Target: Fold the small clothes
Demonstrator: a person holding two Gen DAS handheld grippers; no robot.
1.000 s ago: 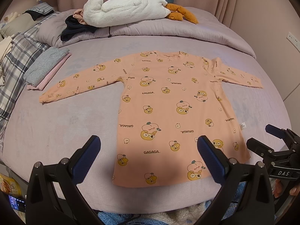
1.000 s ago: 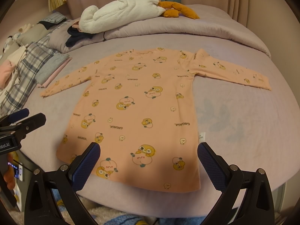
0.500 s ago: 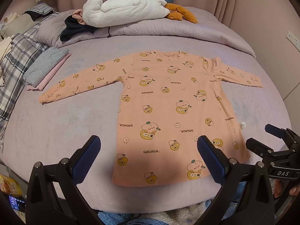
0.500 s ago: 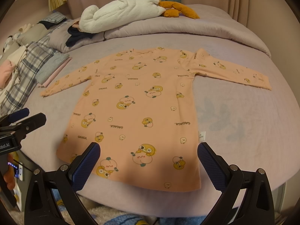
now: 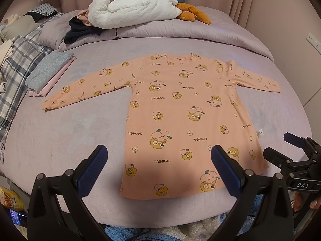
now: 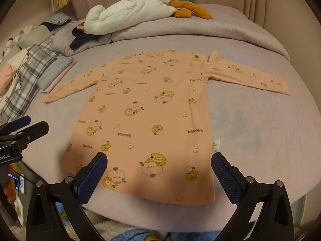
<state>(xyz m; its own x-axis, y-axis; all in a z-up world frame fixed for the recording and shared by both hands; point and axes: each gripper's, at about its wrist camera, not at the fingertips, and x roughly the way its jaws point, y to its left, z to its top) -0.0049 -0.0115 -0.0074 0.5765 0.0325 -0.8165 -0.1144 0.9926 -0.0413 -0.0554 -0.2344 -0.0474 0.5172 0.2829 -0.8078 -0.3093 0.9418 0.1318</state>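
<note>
Ahead of both tongs we see one peach shirt (image 5: 180, 108) lying flat on the bed (image 5: 60, 132), back up by the look of its side tag, both sleeves spread out to the sides. Its hem lies nearest us, close to the bed's front edge.

Our left tongs (image 5: 159, 167) stand wide open, holding nothing, with the hem's left corner between the two blue pads (image 5: 92, 172). Our right tongs (image 6: 159, 169) are also wide open and empty, the hem's right part between their pads (image 6: 91, 178). Neither pair touches the cloth as far as we can tell. Each pair shows at the edge of the other's view: the right one (image 5: 297, 154) beside the hem's right corner, the left one (image 6: 22, 128) beside the hem's left corner.

Left of the left tongs, just past the left cuff, sit two folded pieces (image 5: 48, 70), grey on pink. Far beyond the collar one white plush (image 5: 130, 8) lies on the rolled quilt (image 5: 180, 30), with one dark garment (image 5: 80, 30) at its left end.
</note>
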